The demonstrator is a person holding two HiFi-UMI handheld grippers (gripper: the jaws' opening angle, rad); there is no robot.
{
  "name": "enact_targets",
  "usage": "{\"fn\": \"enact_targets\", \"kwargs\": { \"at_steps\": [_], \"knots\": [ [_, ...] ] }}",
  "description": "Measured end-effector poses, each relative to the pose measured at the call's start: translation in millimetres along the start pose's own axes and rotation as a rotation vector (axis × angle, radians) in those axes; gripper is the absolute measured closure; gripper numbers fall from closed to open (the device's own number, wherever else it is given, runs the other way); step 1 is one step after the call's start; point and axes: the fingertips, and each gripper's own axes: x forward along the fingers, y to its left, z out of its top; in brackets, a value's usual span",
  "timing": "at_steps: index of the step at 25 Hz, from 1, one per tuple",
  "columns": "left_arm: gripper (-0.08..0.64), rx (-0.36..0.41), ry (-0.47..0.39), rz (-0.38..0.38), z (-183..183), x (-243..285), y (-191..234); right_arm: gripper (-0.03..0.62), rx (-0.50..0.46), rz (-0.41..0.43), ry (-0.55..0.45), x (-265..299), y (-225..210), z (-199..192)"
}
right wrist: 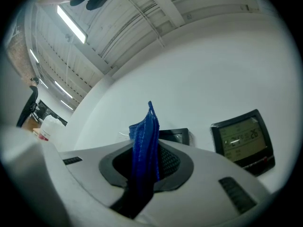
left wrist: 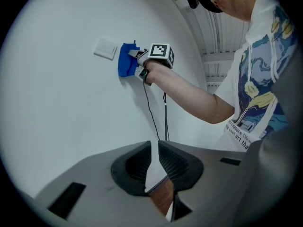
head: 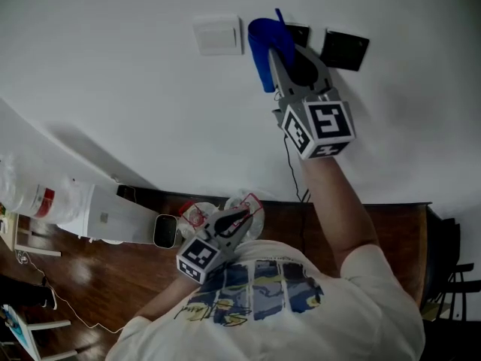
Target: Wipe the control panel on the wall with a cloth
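Note:
My right gripper is raised against the white wall, shut on a blue cloth that stands up from between its jaws. The cloth lies against a small dark control panel, mostly hidden by it and seen as a corner in the head view. A second dark control panel with a lit display hangs just right of it, uncovered. My left gripper hangs low by the person's chest, jaws nearly together with nothing between them. From there the cloth shows on the wall.
A white switch plate sits on the wall just left of the cloth. A thin black cable runs down the wall to a dark wooden table. White containers and wrapped packets lie at the table's left.

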Motion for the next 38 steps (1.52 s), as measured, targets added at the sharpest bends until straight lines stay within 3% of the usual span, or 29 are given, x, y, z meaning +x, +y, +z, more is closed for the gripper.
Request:
{"fn": "enact_targets", "kwargs": {
  "at_steps": [5,38],
  "knots": [
    [0.514,-0.015,-0.016,0.023,5,-4,8,0.5,-0.011,-0.023,0.01,0,-8,-4],
    [0.515,0.032,0.034,-0.089,9,43,-29,0.5,-0.042,-0.19,0.019,-79,-114,12]
  ]
}}
